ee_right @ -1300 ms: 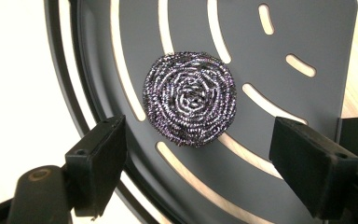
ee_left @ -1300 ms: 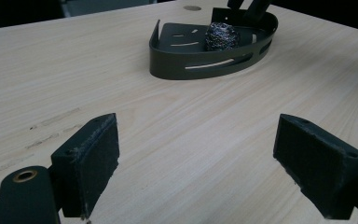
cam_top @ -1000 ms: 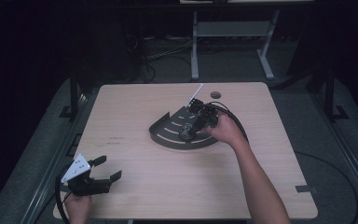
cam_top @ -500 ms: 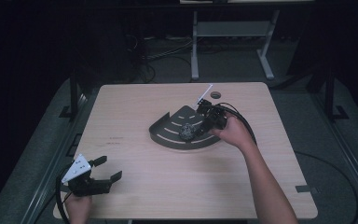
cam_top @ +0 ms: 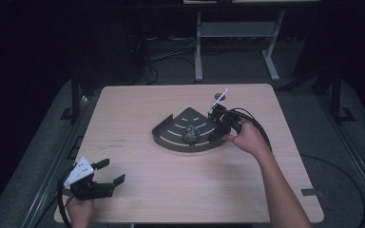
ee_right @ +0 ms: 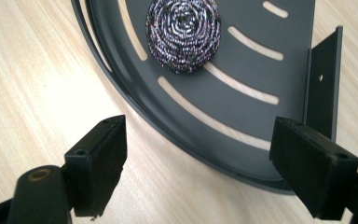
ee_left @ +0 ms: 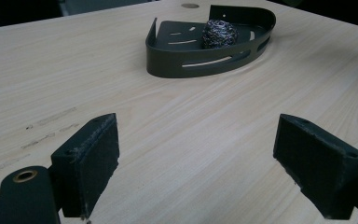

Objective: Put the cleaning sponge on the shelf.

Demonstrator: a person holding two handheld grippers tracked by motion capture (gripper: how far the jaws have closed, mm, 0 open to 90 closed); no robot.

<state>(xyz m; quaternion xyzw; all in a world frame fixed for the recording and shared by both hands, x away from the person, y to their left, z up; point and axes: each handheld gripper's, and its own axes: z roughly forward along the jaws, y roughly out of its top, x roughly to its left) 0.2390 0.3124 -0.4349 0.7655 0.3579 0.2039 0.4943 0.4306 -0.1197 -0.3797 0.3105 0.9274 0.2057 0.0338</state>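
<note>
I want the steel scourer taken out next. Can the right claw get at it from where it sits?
Probably yes. The right claw is open and empty at the rim of the dark tray, and the steel scourer lies uncovered just ahead; the low rim is all that stands between them.

Table [cam_top: 138, 109]: light wood top, rounded corners, centre of scene. Faint dark marks on top, near left. Small dark round spot on top, far right of centre.
Floor [cam_top: 332, 142]: grey, dim, around table on all sides.
Dark tape strip [cam_top: 309, 192] on floor, near right.
Cables [cam_top: 161, 57] on floor, far side, left of centre.
Stand [cam_top: 233, 31]: light metal frame with shelf, far side, behind table.
Dark upright posts at left and right table edges.
Surroundings beyond: black, unlit.
</note>
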